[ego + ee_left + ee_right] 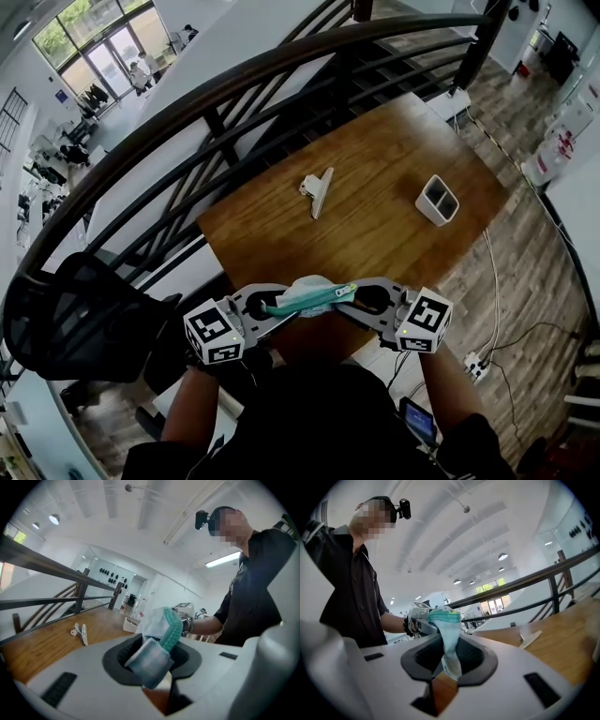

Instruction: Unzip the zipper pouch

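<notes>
One zipper pouch (pixel 309 296), teal and white, hangs in the air at the lower middle of the head view, stretched between the two grippers above the near edge of the table. The left gripper (pixel 272 307) pinches one end of it; in its own view the folded fabric sits clamped between the jaws. The right gripper (pixel 360 296) is closed on the other end, with a strip of pouch caught in its jaw gap.

One wooden table (pixel 375 244) fills the centre. On it lie one pale binder clip (pixel 317 192), mid-frame, and one white two-compartment holder (pixel 437 199) to its right, well apart. One black chair (pixel 75 319) stands at lower left. A dark railing (pixel 234 84) arcs across the top, over a bright open hall with glass doors at upper left. A plank floor (pixel 525 281) shows at right.
</notes>
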Demonstrator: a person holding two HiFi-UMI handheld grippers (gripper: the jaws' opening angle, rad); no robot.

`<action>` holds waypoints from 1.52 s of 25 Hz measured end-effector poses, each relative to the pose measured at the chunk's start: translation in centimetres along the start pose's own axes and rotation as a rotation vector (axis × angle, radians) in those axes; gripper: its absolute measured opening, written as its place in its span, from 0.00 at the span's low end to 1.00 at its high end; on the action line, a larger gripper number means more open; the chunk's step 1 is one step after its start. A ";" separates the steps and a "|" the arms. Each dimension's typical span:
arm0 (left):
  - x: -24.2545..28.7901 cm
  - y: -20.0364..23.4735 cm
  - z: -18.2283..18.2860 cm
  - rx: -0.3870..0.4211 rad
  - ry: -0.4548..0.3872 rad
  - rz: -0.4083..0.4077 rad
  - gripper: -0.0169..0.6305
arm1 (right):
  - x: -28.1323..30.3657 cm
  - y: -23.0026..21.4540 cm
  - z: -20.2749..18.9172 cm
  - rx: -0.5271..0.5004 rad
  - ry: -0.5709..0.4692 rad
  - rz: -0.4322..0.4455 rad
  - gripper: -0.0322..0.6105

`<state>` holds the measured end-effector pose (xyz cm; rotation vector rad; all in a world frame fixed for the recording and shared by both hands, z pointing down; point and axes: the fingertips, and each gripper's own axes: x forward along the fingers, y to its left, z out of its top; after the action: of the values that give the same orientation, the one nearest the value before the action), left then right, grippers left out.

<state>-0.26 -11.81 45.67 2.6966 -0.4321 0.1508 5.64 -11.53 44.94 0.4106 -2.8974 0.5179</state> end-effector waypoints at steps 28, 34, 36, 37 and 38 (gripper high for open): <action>3.5 -0.9 3.9 -0.249 0.059 0.024 0.20 | -0.4 -2.8 0.5 -0.213 0.018 -0.373 0.16; 3.8 -0.2 4.4 -0.399 0.029 0.009 0.20 | -0.4 -2.2 0.7 -0.440 0.107 -0.402 0.16; 3.9 0.0 4.2 -0.397 0.044 0.023 0.21 | 0.0 -2.0 0.4 -0.499 0.162 -0.411 0.15; 3.9 0.1 4.1 -0.400 0.050 0.027 0.23 | 0.2 -1.9 0.2 -0.522 0.180 -0.418 0.15; 4.0 0.2 4.0 -0.410 0.053 0.026 0.24 | 0.3 -1.9 0.1 -0.542 0.189 -0.425 0.15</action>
<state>3.62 -14.70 42.74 2.2808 -0.4299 0.1254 5.91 -13.35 45.51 0.8000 -2.5144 -0.2729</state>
